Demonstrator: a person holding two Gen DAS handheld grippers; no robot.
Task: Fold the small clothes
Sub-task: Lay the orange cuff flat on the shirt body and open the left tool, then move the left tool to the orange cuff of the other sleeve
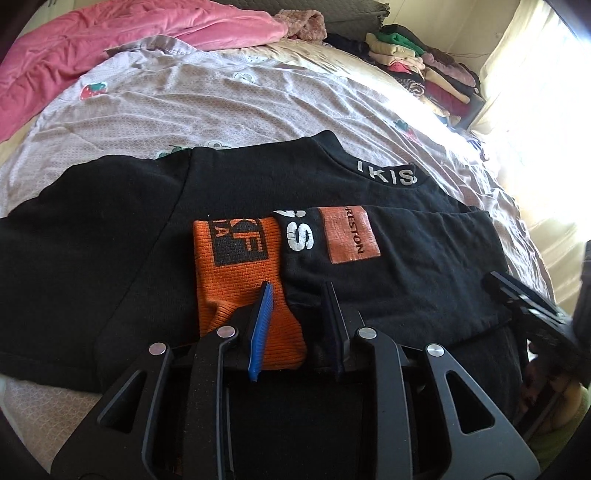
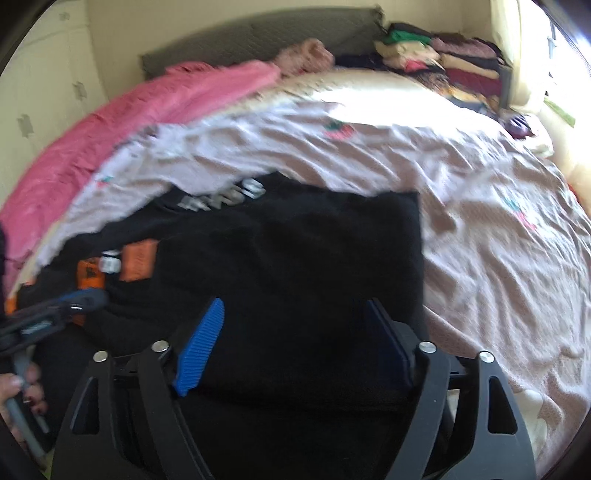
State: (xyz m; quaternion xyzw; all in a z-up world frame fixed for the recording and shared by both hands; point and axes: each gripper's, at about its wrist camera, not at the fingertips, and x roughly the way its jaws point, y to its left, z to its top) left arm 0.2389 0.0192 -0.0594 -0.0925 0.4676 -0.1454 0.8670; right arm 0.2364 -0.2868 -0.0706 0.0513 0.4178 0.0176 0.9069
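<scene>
A black shirt [image 1: 110,236] with white letters on its collar, an orange knit cuff [image 1: 236,266] and a red-brown patch [image 1: 349,236] lies spread on the bed. One sleeve is folded across its body. My left gripper [image 1: 297,291] hovers over the orange cuff, jaws open a little, holding nothing I can see. My right gripper [image 2: 295,314] is wide open over the folded black part of the shirt [image 2: 295,251]. The right gripper also shows in the left wrist view [image 1: 532,306]; the left gripper shows at the left edge of the right wrist view [image 2: 55,314].
The bed sheet [image 1: 221,103] is pale pink with strawberry prints. A pink blanket [image 1: 92,48] lies along the far left. A pile of folded clothes [image 1: 417,62] stands at the far right corner by a bright window. A grey headboard [image 2: 258,33] is behind.
</scene>
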